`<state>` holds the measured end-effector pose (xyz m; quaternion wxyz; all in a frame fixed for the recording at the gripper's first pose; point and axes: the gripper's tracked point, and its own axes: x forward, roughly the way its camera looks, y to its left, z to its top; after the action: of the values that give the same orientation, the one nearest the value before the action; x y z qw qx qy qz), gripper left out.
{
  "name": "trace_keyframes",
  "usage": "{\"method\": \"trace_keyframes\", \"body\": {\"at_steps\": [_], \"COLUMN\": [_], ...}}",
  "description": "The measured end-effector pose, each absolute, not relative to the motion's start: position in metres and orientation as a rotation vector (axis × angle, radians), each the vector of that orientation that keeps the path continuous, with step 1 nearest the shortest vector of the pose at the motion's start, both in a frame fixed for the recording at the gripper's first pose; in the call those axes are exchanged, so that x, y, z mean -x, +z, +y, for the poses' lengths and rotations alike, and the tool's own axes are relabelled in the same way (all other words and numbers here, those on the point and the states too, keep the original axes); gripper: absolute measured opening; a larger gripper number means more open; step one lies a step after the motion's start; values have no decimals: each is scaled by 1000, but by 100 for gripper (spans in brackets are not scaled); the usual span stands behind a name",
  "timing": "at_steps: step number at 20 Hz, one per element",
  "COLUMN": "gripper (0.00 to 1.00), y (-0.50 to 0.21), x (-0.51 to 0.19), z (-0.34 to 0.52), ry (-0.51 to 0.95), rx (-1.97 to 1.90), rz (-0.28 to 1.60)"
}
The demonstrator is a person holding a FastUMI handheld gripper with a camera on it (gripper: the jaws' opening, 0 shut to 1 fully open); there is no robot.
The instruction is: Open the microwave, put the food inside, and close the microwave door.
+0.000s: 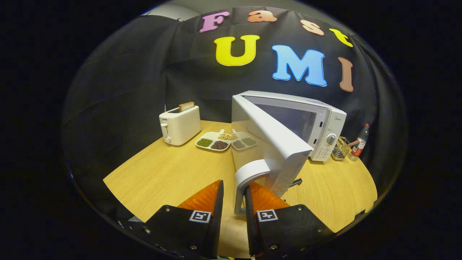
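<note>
Beside open microwave, beans in tray

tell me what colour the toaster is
White or cream toaster, best in the gripper view.

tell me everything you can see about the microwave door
The white microwave door stands swung open from the white microwave oven on the wooden table, hinged at its far side. Its glossy inner face reflects the divided snack tray. A curved white handle at its near edge sits between the claw fingers, which look closed on it.
</note>
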<state>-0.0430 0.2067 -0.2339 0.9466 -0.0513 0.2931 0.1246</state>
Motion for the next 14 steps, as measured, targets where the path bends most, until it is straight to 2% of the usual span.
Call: {"method": "trace_keyframes", "body": {"at_steps": [5,7,8,11,14], "gripper": [32,34,39,39,40], "y": [-232,-229,-225,-209,-180], "x": [51,61,66,82,94], "z": [224,238,245,269,277], "ry": [272,314,342,472,535], "rx": [114,88,81,-10,-39], "rz": [603,601,596,577,525]}}
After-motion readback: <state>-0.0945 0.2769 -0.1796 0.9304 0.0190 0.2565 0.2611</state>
